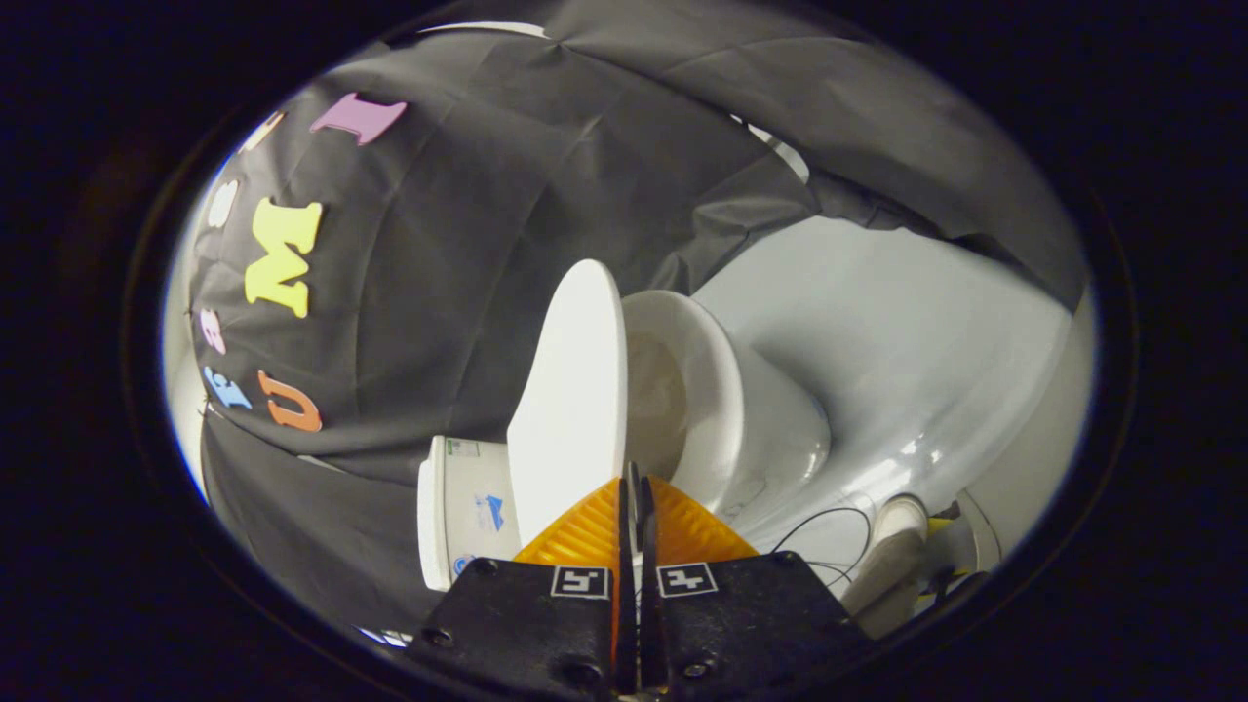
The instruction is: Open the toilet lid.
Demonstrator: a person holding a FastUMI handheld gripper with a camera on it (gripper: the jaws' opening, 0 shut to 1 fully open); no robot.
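Now pinching the thin front edge of the stiff, smooth, light white plastic toilet lid in the nearly closed gripper, lid standing raised off the white ceramic bowl, likely slippery.

Claw-mounted fisheye, rolled sideways, close behind the raised toilet lid, facing the bowl.

black cloth wall; glossy white floor
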